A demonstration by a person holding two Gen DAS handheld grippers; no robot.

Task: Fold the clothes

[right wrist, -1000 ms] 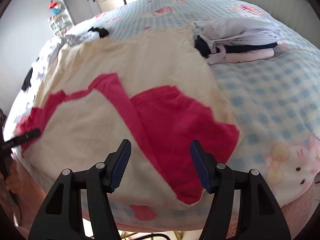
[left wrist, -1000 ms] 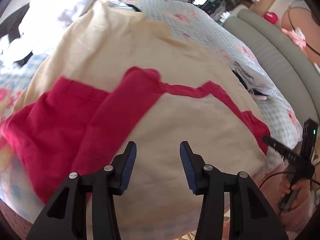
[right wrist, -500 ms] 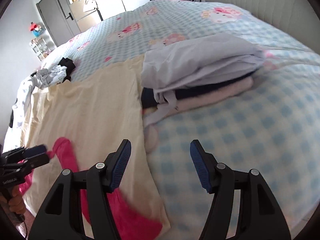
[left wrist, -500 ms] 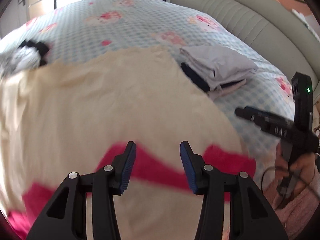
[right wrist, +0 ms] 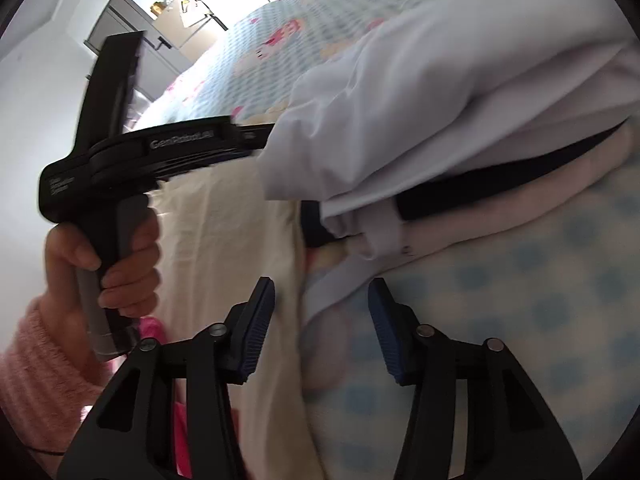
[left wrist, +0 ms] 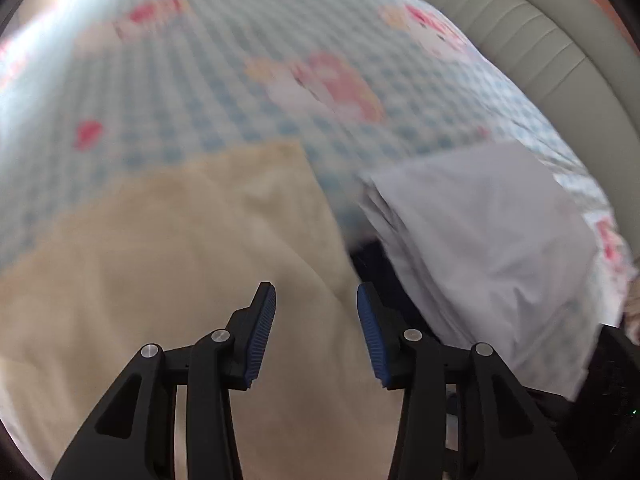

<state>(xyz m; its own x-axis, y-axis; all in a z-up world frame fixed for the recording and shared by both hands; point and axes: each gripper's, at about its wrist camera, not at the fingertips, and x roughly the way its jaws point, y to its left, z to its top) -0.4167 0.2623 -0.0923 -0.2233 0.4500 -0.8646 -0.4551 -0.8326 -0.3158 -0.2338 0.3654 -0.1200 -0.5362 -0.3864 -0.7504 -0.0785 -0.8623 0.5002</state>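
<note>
The left gripper hangs half open and empty over the cream garment's far right corner, seemingly to pinch it; the right gripper, jaws just narrowed, grips nothing beside the folded stack on the bed.

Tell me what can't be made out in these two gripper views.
- Red part of the cream garment: cut off below the left wrist view.
- Bedsheet print: motion-blurred, left wrist view.
- Lower layers of the folded stack: covered by its top piece, right wrist view.
</note>
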